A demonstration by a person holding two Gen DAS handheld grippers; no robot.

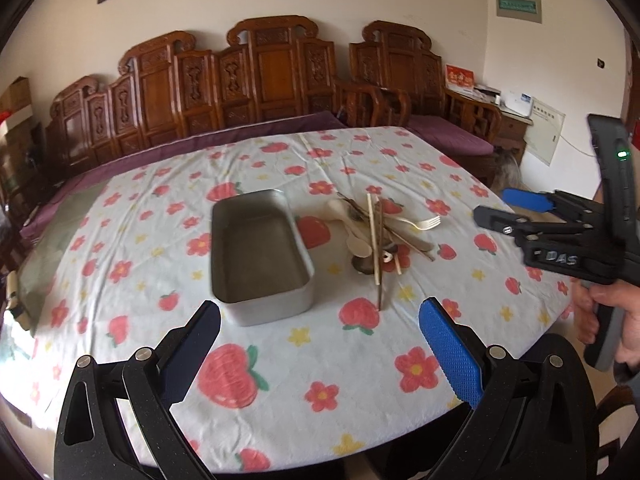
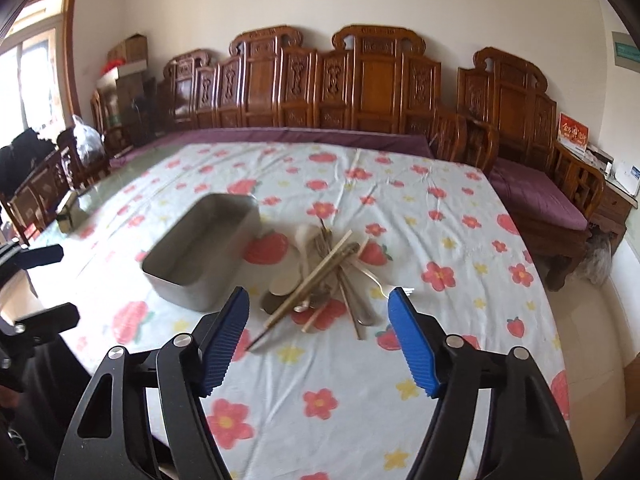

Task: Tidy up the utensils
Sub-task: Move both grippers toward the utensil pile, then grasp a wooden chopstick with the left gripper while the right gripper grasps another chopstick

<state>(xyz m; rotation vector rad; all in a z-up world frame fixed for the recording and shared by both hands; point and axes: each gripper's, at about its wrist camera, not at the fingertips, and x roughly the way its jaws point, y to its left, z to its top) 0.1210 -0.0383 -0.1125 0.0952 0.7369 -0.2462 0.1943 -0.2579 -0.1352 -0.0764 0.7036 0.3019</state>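
Lying heaped on the flowered cloth, mid-table: utensils, crossed over one another. Among them chopsticks, pale spoons, a fork with tines pointing toward the right edge, and darker metal pieces underneath, too tangled to count. Just left of the pile, close but apart from it, a grey metal tin, rectangular, nothing inside. Same pile and tin seen from the right wrist, one chopstick end reaching toward the camera. Left gripper held above the near table edge, jaws wide apart, gripping nothing, tin and pile both ahead of it. Right gripper likewise spread wide and holding nothing, pile straight ahead between the blue pads; seen from the left wrist off to the right, hand on its handle. Beyond the table, a carved wooden bench with purple cushions along the wall, cardboard boxes in the far left corner. Near the table's left edge, a small dark box.
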